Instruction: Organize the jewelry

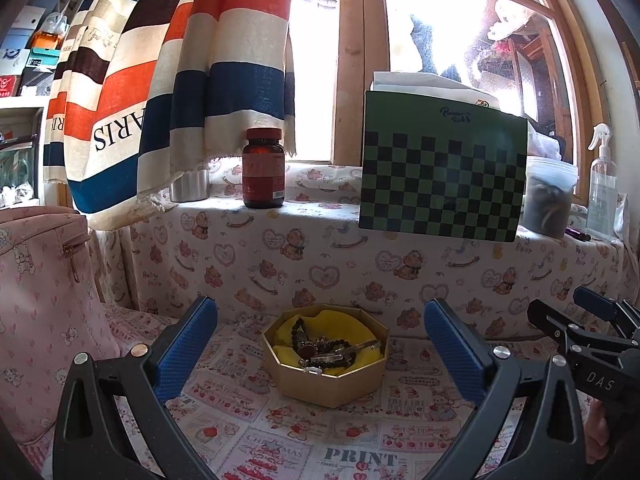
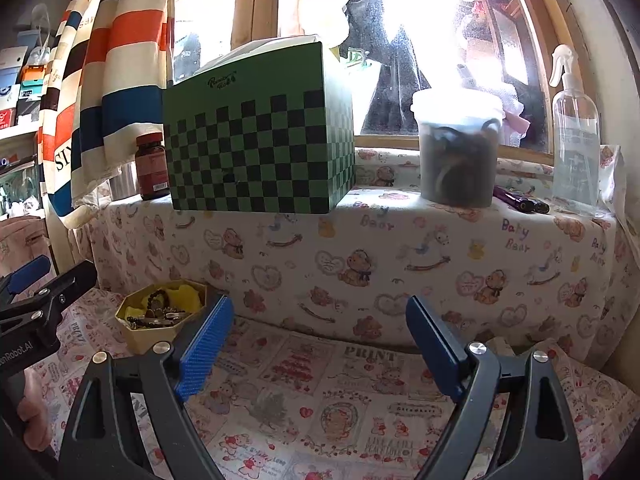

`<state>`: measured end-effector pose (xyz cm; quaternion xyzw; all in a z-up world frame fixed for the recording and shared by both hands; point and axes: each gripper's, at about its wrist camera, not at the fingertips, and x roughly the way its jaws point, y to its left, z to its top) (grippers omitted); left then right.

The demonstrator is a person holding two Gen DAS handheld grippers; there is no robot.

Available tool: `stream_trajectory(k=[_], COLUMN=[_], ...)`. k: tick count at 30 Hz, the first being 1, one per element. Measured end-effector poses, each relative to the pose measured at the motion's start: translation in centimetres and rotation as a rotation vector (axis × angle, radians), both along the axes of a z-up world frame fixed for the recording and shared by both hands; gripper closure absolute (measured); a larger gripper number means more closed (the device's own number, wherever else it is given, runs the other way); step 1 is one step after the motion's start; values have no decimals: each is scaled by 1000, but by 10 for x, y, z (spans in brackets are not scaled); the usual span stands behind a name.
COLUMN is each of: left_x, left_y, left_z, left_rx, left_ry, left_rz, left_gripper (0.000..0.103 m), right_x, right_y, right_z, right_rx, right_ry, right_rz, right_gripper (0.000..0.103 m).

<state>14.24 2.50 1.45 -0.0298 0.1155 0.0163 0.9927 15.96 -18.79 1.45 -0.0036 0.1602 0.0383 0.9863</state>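
Octagonal gold box (image 1: 325, 376), yellow lining, beaded bracelets (image 1: 320, 346) (tangled), printed cloth (image 1: 280, 440)

the right gripper (image 2: 320, 336) is seen with its blue pads set wide apart and nothing between them, only the printed cloth (image 2: 320, 392) below. left of its left pad and a little beyond it, a gold octagonal box (image 2: 160, 334) is set on the cloth, with beaded bracelets (image 2: 154, 304) and yellow lining inside. further left, the left gripper (image 2: 36, 280) is seen. on the ledge beyond and above, a green checkered box (image 2: 256, 148) is placed, a lidded tub (image 2: 458, 148) to its right
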Motion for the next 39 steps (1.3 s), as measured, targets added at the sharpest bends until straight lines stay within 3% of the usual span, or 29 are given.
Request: stream_trajectory(k=[39], left_x=[-5], left_y=[-4], left_z=[2], left_rx=[23], left_ry=[-17], left_rz=[-2], left_gripper=[0], right_x=[0], right_y=[0], right_z=[1], right_rx=[-1], right_ry=[1], right_rz=[0], right_gripper=[13])
